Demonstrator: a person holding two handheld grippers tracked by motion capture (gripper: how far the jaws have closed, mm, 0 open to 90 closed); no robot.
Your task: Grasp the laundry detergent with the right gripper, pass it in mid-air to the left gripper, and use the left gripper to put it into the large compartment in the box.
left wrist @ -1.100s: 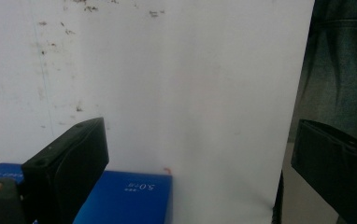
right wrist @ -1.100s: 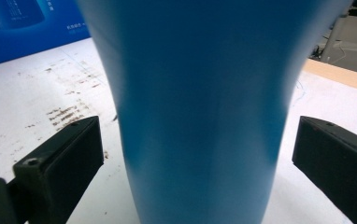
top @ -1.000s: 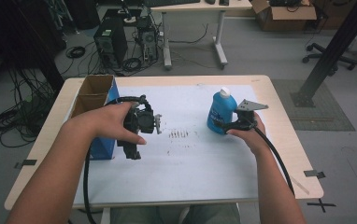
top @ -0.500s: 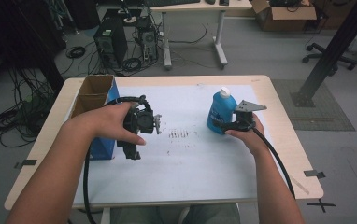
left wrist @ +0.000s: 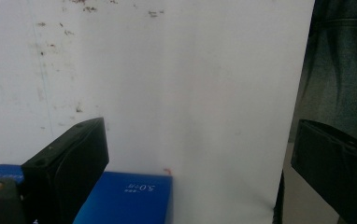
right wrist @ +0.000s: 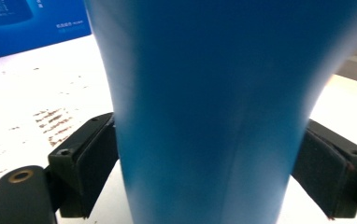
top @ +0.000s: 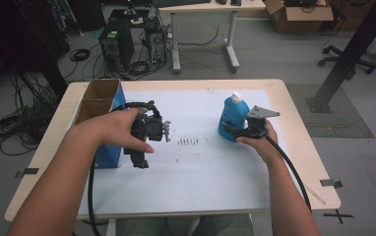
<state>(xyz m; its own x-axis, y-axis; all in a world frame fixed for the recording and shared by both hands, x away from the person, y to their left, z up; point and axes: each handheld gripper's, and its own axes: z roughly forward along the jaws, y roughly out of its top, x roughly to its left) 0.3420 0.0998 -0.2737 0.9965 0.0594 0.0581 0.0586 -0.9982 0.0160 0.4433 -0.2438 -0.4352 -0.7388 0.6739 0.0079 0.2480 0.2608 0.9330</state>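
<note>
From the high view I have the blue bottle (top: pixel 232 119) with its white cap standing upright on the white sheet (top: pixel 201 167) toward the right of the table (top: pixel 301 142), and my right gripper (top: pixel 235 131) is at its base, jaws either side of the body; my left gripper (top: pixel 165 132) hovers over the sheet near the middle-left, just beside the blue box (top: pixel 108 153) with its open cardboard top, well apart from the bottle; in the left gripper view the two black jaws stand wide apart with nothing between them, bare sheet ahead and a corner of the blue box (left wrist: pixel 125 198) below; in the right gripper view the blue bottle (right wrist: pixel 204 107) sits squarely between the jaws, which have just been closing on it; the pads look to meet its sides, the left one touching, the right one flush against the edge, so I read it as gripped.
</note>
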